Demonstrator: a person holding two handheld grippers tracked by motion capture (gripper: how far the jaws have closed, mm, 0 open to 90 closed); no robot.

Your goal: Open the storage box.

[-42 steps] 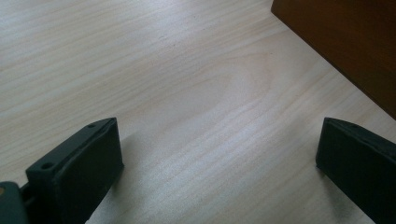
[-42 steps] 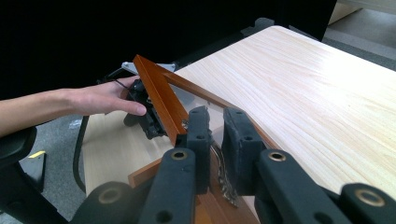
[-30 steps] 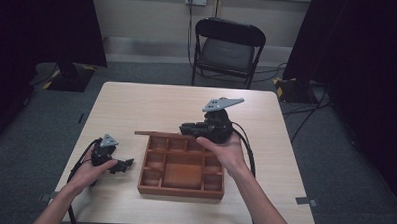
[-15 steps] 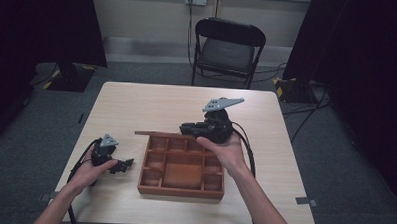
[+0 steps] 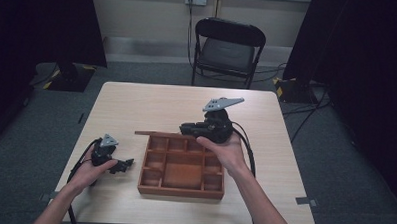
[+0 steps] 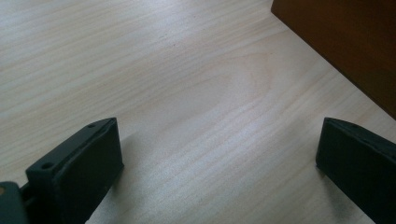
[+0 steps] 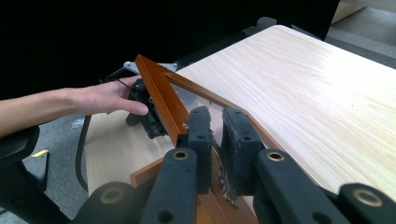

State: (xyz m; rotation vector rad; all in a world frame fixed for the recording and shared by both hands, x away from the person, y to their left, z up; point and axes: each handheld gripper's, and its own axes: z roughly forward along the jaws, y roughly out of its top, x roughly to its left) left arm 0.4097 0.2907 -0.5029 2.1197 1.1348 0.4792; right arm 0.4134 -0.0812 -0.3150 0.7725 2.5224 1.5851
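- Wooden tray (image 5: 181,192) sits mid-tabletop (image 5: 136,105); I see my right tool (image 7: 215,126) at its far rim, jaws narrow on the transparent lid (image 7: 198,100).
- Left tool (image 5: 127,163) rests left of the tray, jaws wide.
- Right gripper view reveals the lid raised and tilted.

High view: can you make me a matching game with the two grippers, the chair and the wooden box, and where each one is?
Things:
1. left gripper
2. right gripper
3. chair
4. wooden box

Places or states:
A. on the floor beyond the table
B. on the table, in the middle
C. jaws wide open, left of the box
D. clamped on the raised lid

Pairs: 1-C, 2-D, 3-A, 4-B
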